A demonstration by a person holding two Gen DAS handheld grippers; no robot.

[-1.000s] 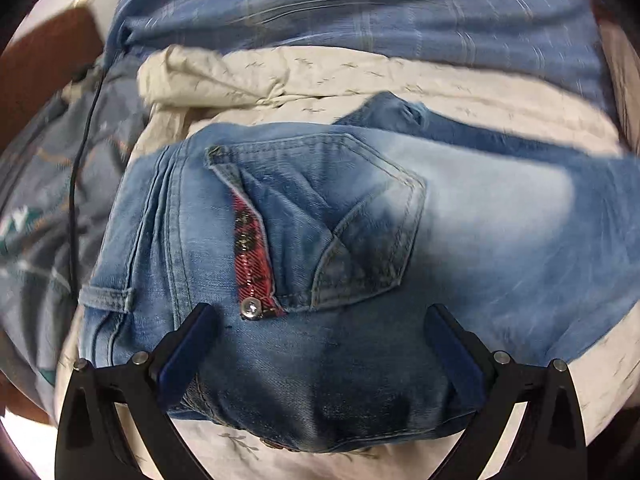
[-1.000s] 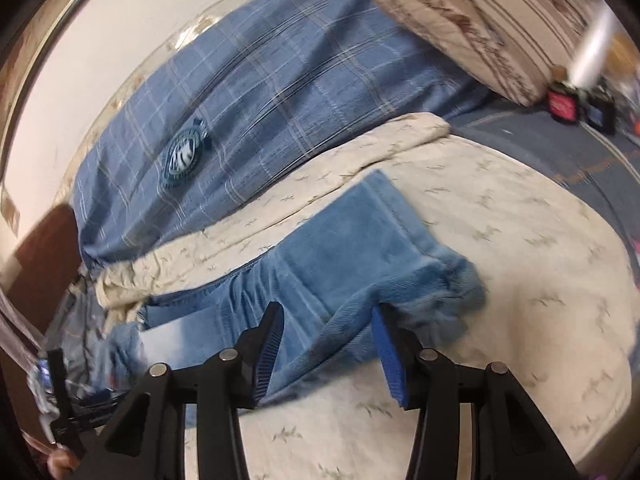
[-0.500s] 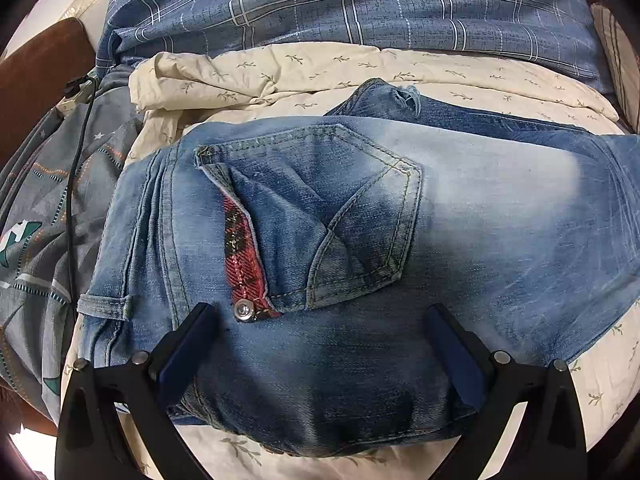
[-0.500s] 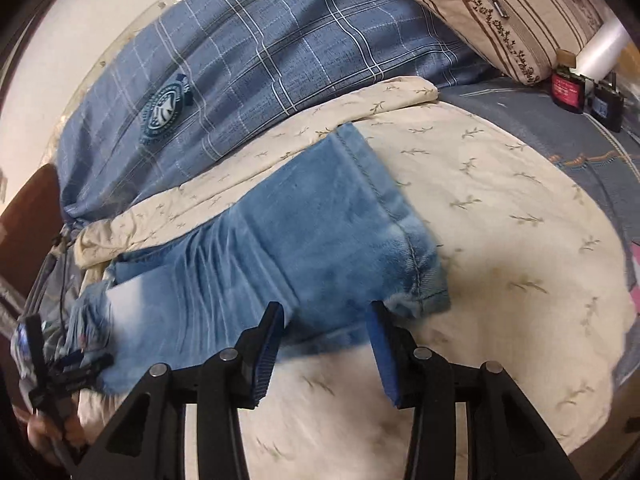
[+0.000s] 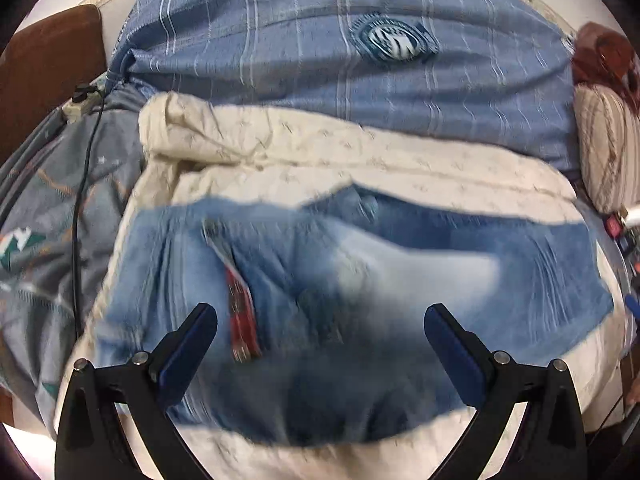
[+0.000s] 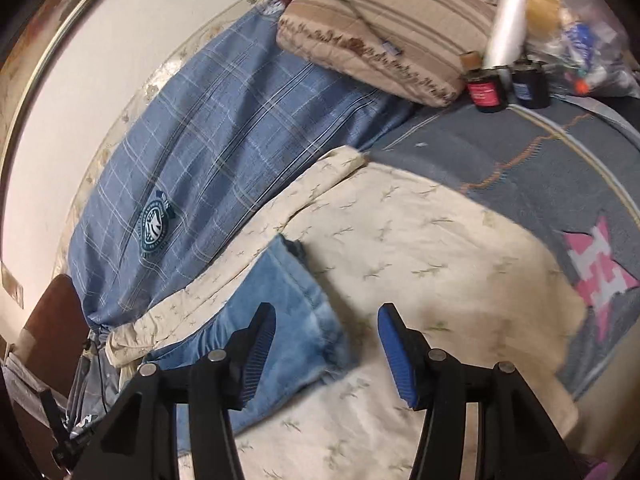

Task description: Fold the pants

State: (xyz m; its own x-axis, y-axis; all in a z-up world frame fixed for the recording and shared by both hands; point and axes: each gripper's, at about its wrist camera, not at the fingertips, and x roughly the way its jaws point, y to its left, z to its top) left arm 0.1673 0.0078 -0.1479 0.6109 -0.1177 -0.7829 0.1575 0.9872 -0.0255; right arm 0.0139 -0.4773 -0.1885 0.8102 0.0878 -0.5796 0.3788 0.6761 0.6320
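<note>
Blue jeans point(image 5: 360, 280) lie folded lengthwise on a cream sheet point(image 5: 280, 152), waist end at the left with a back pocket and a red plaid trim point(image 5: 240, 320). My left gripper point(image 5: 320, 336) is open and empty, above the seat of the jeans. In the right wrist view the jeans' leg end point(image 6: 296, 320) lies on the cream sheet point(image 6: 420, 264). My right gripper point(image 6: 326, 340) is open and empty, just above and right of the hem.
A blue plaid blanket point(image 6: 208, 152) with a round badge lies behind the sheet. A striped pillow point(image 6: 392, 32) and small dark jars point(image 6: 488, 88) sit at the far right. A grey patterned cover point(image 5: 44, 216) with a black cable point(image 5: 80, 200) lies left.
My left gripper has pulled back and up from the jeans. My right gripper has opened wider and swung right, past the hem, which now lies flat on the sheet.
</note>
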